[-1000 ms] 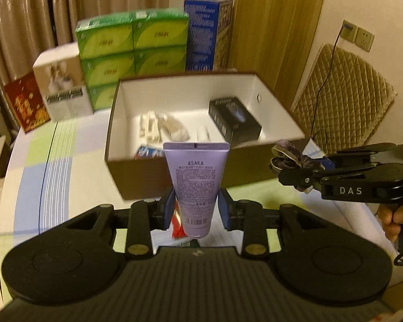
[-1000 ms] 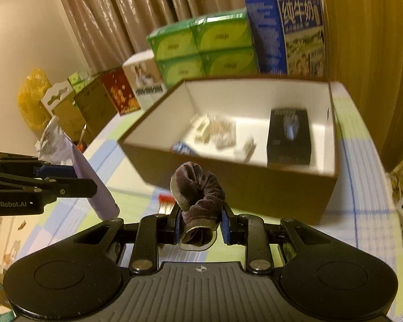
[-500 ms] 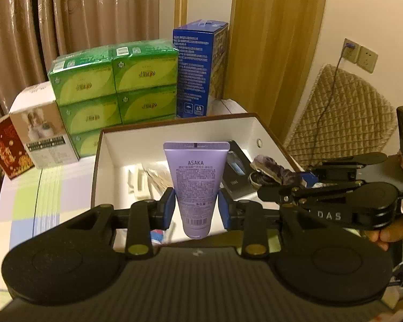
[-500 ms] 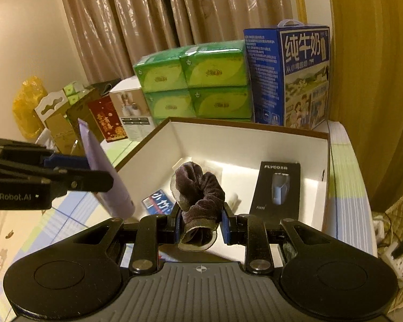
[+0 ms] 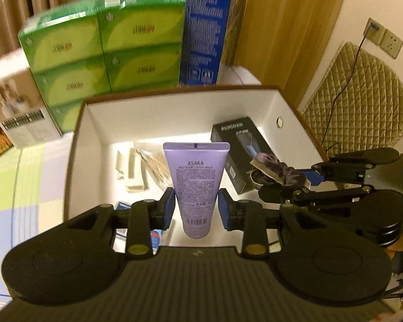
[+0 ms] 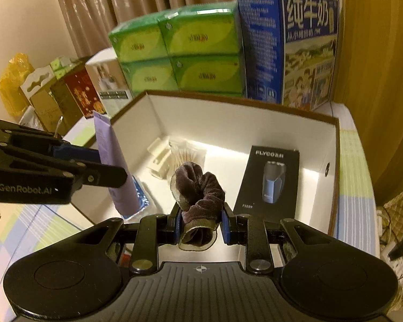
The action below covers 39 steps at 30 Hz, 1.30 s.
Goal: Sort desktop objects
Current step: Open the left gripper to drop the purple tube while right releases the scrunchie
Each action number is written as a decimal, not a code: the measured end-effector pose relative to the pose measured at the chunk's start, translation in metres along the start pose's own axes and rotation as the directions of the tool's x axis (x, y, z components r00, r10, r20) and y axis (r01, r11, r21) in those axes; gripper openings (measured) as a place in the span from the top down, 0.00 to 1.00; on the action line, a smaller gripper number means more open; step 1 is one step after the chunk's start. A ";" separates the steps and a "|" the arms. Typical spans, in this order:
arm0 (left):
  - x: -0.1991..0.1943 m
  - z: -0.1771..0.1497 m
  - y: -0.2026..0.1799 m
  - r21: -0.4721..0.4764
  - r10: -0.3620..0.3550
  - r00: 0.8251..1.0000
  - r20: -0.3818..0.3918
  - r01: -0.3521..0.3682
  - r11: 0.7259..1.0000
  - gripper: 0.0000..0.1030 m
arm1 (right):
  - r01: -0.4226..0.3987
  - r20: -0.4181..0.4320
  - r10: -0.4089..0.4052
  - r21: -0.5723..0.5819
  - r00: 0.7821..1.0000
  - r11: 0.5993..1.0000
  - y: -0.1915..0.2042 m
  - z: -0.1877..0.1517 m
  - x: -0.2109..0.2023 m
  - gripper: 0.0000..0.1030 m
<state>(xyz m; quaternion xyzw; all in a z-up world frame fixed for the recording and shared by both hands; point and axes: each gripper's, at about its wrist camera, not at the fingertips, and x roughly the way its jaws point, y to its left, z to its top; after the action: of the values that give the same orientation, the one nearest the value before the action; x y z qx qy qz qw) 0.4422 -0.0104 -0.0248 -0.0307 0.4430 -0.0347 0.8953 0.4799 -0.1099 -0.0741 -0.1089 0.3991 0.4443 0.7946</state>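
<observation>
Both grippers now hang over the open box, where 1 second ago they were short of its near wall, above the tablecloth. We read this as carry done, release next.

Left gripper: jaws narrow, pressed on the sides of the purple tube, which stands upright, cap end down, above the box's near-left floor. Grip unchanged from the earlier frames.

Right gripper: jaws nearly closed, pinching the dark velvet scrunchie, held over the box middle, just left of the black shaver carton.

Already in the box: the carton, cotton swabs, 2 pale pieces, a blue packet. The packet looks partly under the tube, though the view is poor.

Neither item is released yet.
</observation>
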 end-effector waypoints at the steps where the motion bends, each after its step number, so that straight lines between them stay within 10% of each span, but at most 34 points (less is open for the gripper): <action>1: 0.005 -0.001 0.000 -0.004 -0.004 1.000 -0.012 0.004 1.000 0.72 | -0.002 -0.008 0.002 0.004 1.000 1.000 -0.002 -0.001 0.003 0.76; 18: 0.079 -0.016 -0.001 -0.034 -0.024 0.970 -0.243 0.016 0.999 0.72 | -0.005 -0.099 0.009 0.040 0.995 0.999 -0.015 -0.011 0.032 0.76; 39: 0.054 0.000 0.019 0.017 0.087 0.981 -0.175 -0.086 0.996 0.56 | 0.017 -0.106 -0.014 0.031 0.994 0.999 -0.009 -0.004 0.043 0.75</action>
<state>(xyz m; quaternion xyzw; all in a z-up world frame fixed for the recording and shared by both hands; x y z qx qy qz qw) 0.4752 0.0033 -0.0694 -0.0041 0.5210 -0.0005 0.8535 0.4966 -0.0907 -0.1097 -0.1227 0.4467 0.4253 0.7775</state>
